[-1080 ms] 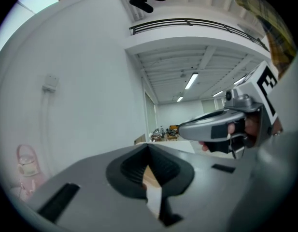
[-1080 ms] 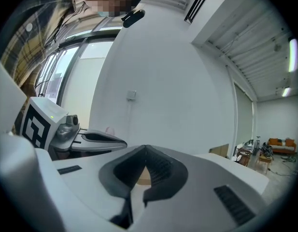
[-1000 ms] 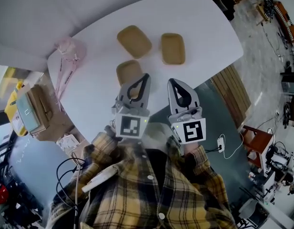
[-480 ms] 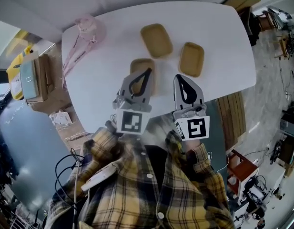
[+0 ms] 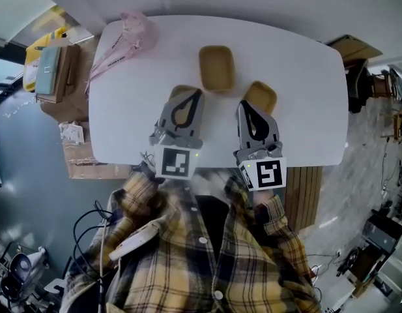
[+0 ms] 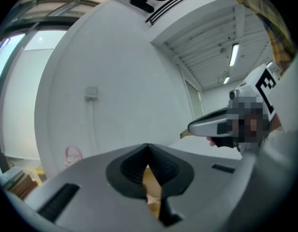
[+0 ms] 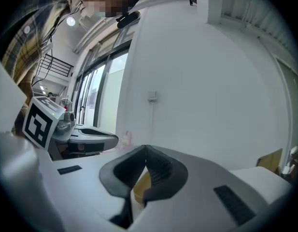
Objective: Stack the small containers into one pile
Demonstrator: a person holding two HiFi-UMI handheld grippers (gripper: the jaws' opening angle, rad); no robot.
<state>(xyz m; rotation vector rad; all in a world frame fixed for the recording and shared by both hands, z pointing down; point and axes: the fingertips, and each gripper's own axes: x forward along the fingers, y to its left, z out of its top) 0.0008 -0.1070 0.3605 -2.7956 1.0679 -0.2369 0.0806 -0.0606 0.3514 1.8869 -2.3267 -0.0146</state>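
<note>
- Three small tan containers lie apart on the white table, none of them stacked
- The far container sits in the open near the table's middle, clear of both grippers
- The left container lies nearer the person and just left of the far one; in the head view the left gripper covers most of it, so only its far rim shows
- The right container lies to the right of the far one, and the right gripper covers its near left edge
- In the left gripper view the left gripper's jaws meet at the tips with nothing clamped; the tan of the left container shows through the gap behind the tips, lower down and beyond the jaws
- In the right gripper view the right gripper's jaws are likewise closed tip to tip and empty, with the tan of the right container showing through the gap beneath them
- Both grippers are held side by side over the table's near part, in front of the person's plaid shirt
- A pink bag lies at the table's far left corner, well apart from the containers
- A cardboard box stands off the table to the left
</note>
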